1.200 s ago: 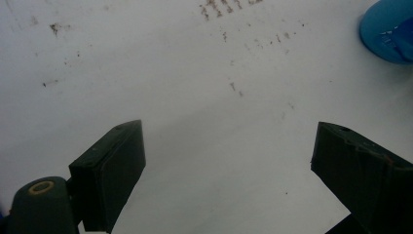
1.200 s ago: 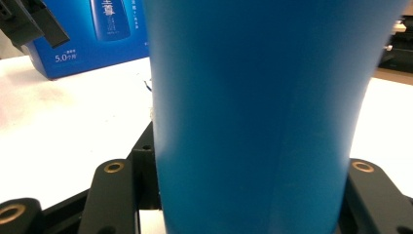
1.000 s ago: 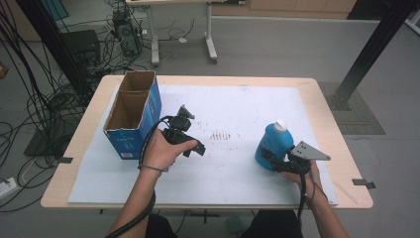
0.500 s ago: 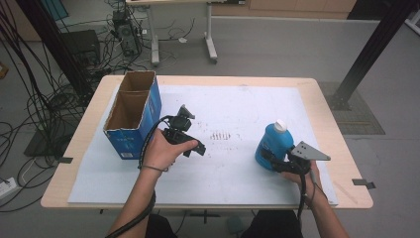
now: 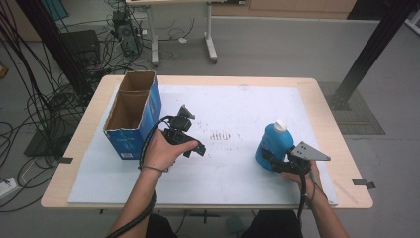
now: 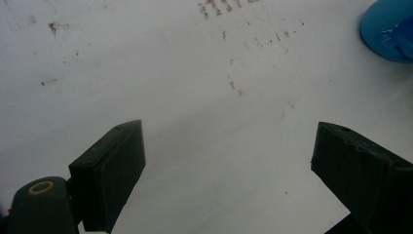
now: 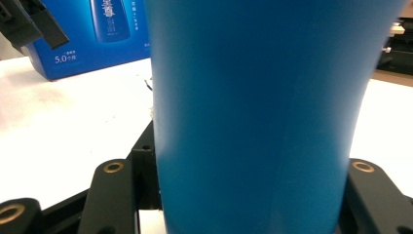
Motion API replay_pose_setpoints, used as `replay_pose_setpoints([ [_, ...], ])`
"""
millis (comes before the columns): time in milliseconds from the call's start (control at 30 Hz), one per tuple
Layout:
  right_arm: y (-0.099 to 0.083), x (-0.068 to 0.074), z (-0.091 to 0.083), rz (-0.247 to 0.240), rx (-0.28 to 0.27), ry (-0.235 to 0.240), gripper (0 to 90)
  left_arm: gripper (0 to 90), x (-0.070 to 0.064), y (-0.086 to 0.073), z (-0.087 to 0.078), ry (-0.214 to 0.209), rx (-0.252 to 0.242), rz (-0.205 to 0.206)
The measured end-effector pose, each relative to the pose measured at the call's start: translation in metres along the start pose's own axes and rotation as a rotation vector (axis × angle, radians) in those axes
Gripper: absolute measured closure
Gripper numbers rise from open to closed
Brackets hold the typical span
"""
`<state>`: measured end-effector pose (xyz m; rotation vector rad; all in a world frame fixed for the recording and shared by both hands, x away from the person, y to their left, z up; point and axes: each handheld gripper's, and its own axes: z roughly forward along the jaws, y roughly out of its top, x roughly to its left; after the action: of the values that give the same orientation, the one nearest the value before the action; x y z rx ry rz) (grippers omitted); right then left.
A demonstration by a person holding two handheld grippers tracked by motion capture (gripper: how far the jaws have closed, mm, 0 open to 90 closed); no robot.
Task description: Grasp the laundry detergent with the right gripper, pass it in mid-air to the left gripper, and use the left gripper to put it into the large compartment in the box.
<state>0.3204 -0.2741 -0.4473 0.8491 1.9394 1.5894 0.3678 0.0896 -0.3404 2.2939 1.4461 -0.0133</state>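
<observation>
Bottle clamped on the right, left gripper wide and empty

Bottle first: the blue bottle with its white cap stands upright on the white mat, toward the right side of the tabletop. I see my right gripper pressed in against its lower body from the near side, the grey plate on top pointing right. From the right gripper view the blue bottle rises straight up between the two black jaws, both snug against its sides, so the right gripper is closed on it.

Over on the left, my left hand holds the left gripper just above the mat, near the middle, pointing toward the right. In the left gripper view the left gripper has its jaws spread far apart with bare mat between them, nothing held. A patch of small brown marks sits on the mat between the two grippers, and an edge of the bottle peeks in at the top right corner of that view.

An open cardboard box with blue sides stands at the left of the mat, just beside my left hand. I can see into it from above, and it looks empty. Its blue printed side also shows behind the bottle in the right gripper view.
</observation>
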Motion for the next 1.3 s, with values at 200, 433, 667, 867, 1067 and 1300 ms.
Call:
replay_pose_setpoints([
  [200,-0.0003,0.0003,0.0001,0.000,-0.003,-0.003,42.8,12.8,-0.0004,0.0001,-0.0003,-0.001,-0.003,0.000],
  [433,-0.0004,0.0004,-0.0001,-0.001,-0.003,-0.003,42.9,12.8,-0.0009,0.0003,0.0002,-0.006,-0.004,-0.001],
  [667,-0.0005,0.0002,0.0000,0.000,-0.005,-0.002,42.9,12.8,-0.0007,-0.0004,0.0017,-0.007,0.001,0.000],
  [867,-0.0008,0.0005,-0.0001,-0.002,-0.007,-0.004,43.0,12.8,-0.0017,0.0000,0.0014,-0.008,0.000,0.003],
  [1067,-0.0012,0.0006,-0.0002,-0.001,-0.011,-0.006,43.0,12.8,-0.0020,0.0010,0.0021,-0.010,-0.003,0.005],
  [1300,-0.0016,0.0005,-0.0003,-0.002,-0.015,-0.003,43.1,12.8,-0.0050,-0.0004,0.0009,-0.006,-0.007,0.012],
])
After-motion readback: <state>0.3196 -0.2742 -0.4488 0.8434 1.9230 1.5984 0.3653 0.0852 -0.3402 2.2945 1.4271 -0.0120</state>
